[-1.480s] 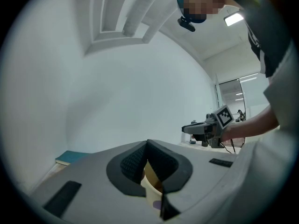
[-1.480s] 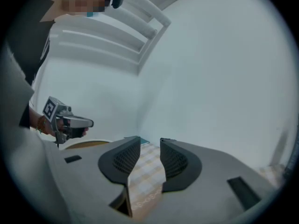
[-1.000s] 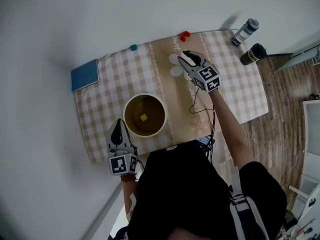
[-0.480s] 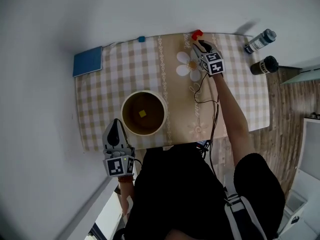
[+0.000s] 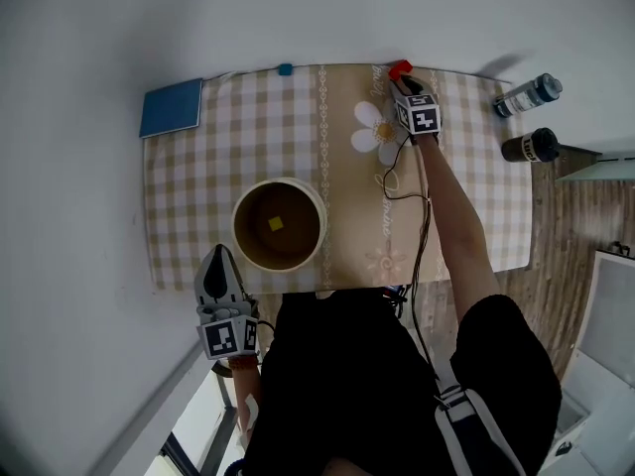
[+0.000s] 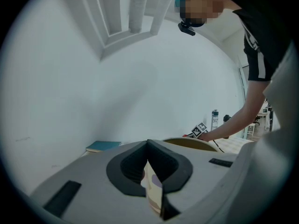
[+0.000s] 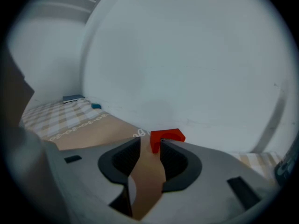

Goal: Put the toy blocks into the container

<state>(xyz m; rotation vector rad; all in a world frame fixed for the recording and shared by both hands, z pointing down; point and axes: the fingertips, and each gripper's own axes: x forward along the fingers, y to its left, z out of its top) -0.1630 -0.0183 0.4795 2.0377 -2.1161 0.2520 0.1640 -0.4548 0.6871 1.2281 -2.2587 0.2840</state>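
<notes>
Standing beside the worktop [image 5: 189,186], I see the right gripper [image 5: 404,80] reaching to its far edge by the white wall [image 5: 298,18]. Its fingers [image 7: 122,160] are moderately apart and press on nothing. The red block [image 5: 400,68] sits just past their tips, one corner at the mouth of the gap, resting on the cloth. The left gripper [image 5: 216,254] hangs at the near edge of the worktop, beside the container [image 5: 235,228]. Its fingertips [image 6: 164,158] meet at the front, with nothing held between them.

The container is round, with a pale rim and a dull tan inside, and a small yellow block [image 5: 276,224] lies on its bottom. A blue block [image 5: 286,69] sits at the far edge, well to the left of the red one.

The worktop wears a beige and white checked cloth with a plain tan band down the middle, printed with a white flower [image 5: 377,132]. A flat blue book [image 5: 171,108] lies at the far left corner. Two bottles stand at the far right, one clear with a dark cap [image 5: 529,94] and one dark [image 5: 529,146]. A thin black cable [image 5: 397,191] trails over the cloth beneath the right arm. The floor [image 5: 561,226] to the right shows wood planks.
</notes>
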